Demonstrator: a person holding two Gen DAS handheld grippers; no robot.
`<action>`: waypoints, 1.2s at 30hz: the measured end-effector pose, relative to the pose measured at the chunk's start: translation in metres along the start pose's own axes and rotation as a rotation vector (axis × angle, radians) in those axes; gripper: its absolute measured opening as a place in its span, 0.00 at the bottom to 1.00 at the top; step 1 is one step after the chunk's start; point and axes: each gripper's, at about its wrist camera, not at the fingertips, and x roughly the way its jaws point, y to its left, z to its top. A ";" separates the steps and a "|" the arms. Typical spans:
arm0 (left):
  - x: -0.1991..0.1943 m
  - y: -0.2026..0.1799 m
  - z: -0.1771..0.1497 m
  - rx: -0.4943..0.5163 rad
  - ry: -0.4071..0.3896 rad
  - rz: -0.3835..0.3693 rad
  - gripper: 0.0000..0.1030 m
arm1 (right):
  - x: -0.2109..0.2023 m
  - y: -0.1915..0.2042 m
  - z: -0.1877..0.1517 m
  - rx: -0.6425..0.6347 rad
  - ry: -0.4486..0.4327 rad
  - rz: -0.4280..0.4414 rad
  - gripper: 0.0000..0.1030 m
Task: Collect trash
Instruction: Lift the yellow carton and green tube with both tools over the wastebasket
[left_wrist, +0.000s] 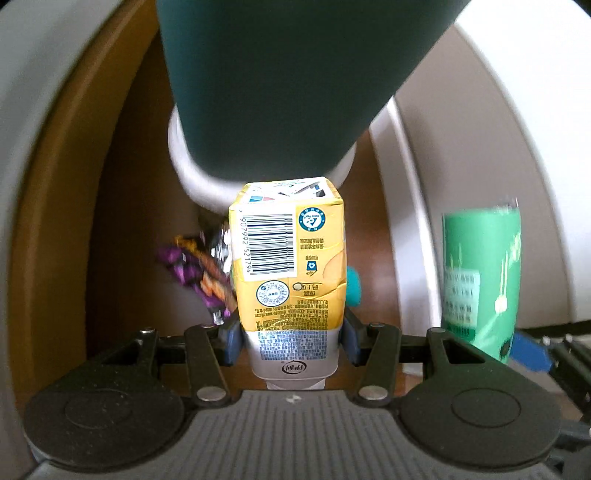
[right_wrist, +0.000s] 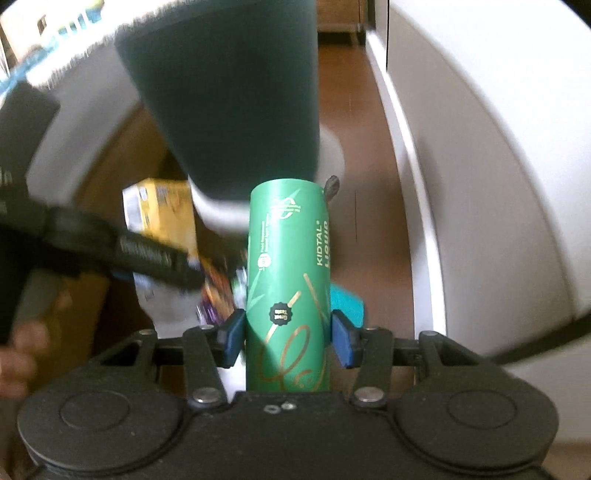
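My left gripper (left_wrist: 290, 341) is shut on a yellow milk carton (left_wrist: 290, 266) with a barcode, held in the air. My right gripper (right_wrist: 288, 338) is shut on a green tube-shaped box (right_wrist: 288, 280) with gold print. Each held item shows in the other view: the green box at the right of the left wrist view (left_wrist: 480, 280), the carton at the left of the right wrist view (right_wrist: 162, 210), with the left gripper's black body in front of it. A purple and orange snack wrapper (left_wrist: 199, 273) lies beyond the carton. It also shows in the right wrist view (right_wrist: 214, 295).
A dark teal bin with a white base (left_wrist: 273, 85) stands just beyond both held items; it also shows in the right wrist view (right_wrist: 236, 96). The floor (left_wrist: 122, 206) is brown wood. White furniture panels (right_wrist: 480, 166) rise at the right. A small teal object (right_wrist: 347, 306) lies behind the green box.
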 end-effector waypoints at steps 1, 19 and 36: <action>-0.012 -0.002 0.008 0.005 -0.011 0.000 0.49 | -0.010 0.003 0.013 -0.006 -0.024 0.006 0.47; -0.167 -0.005 0.130 0.021 -0.245 0.033 0.49 | -0.073 0.022 0.174 -0.082 -0.263 0.019 0.47; -0.134 -0.010 0.234 0.048 -0.255 0.179 0.49 | -0.016 0.036 0.247 -0.196 -0.207 -0.023 0.47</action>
